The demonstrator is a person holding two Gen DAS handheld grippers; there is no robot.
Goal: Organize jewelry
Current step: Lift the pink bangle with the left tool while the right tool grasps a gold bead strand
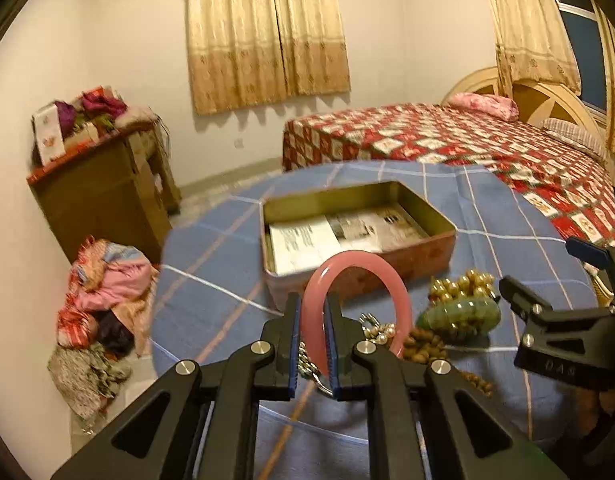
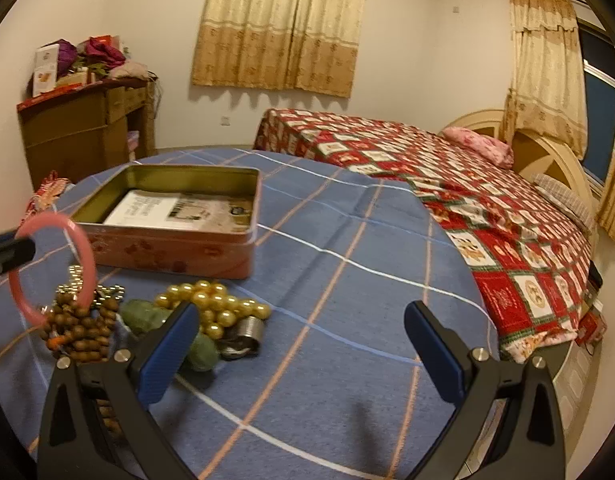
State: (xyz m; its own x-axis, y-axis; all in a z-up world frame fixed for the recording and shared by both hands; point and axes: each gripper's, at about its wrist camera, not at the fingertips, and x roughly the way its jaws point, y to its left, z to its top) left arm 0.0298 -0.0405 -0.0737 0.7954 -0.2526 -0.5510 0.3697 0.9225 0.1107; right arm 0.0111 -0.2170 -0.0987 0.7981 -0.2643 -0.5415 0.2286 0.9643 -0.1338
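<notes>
The left gripper [image 1: 312,316], nearest the lens, pinches the pink bangle [image 1: 359,276] upright between its nearly closed jaws, the open tin [image 1: 411,256] lined with paper just beyond it, a heap of beads [image 2: 215,308] to its right, and the right gripper [image 2: 303,332] gaping wide, empty.

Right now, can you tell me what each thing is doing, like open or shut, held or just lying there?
Left tongs: shut on the pink bangle.
Pink bangle: gripped, upright.
Right tongs: open, holding nothing.
Tin box: open, no lid on, papers inside.
Gold bead string: lying in a heap on the table.
Brown bead string: lying in a heap.
Green stone bracelet: lying on the table.
Curtains: drawn shut.
</notes>
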